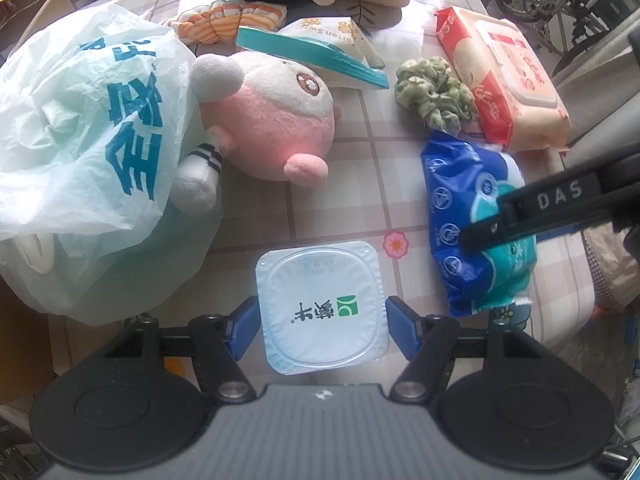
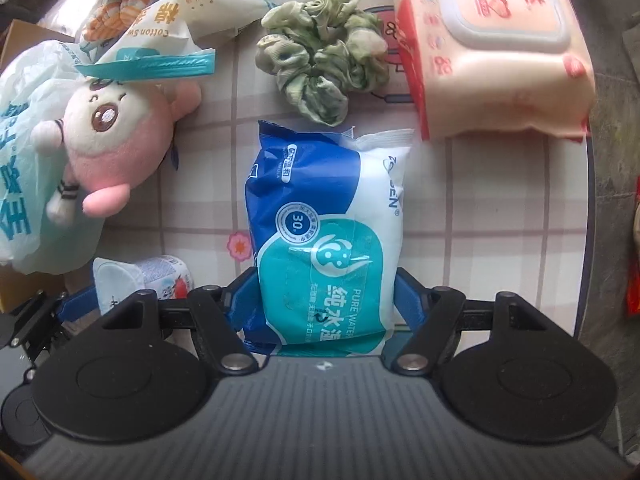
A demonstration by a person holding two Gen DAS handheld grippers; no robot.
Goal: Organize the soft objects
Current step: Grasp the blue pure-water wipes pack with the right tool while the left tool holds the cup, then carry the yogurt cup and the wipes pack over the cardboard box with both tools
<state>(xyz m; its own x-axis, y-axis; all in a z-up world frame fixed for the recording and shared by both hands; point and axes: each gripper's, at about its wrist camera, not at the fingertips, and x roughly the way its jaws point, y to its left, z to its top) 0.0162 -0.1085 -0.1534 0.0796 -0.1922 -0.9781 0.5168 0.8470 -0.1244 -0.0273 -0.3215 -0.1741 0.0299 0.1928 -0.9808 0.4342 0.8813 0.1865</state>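
My right gripper [image 2: 326,300] pinches the wipes pack [image 2: 326,224] at its 6 o'clock end; soft, slippery film, so I'd squeeze mid-body. My left gripper [image 1: 322,328] brackets the yogurt cup [image 1: 322,308]; whether the jaws touch it, I cannot tell.

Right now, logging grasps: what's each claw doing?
Left claw: fingers on both sides of the yogurt cup, apparently gripping it.
Right claw: closed on the blue wipes pack.

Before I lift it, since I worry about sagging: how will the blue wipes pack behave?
The blue wipes pack looks soft and plump, so it will probably flex and droop at the far end. Its glossy film may slip between the right tool's fingers. Unlikely to roll.
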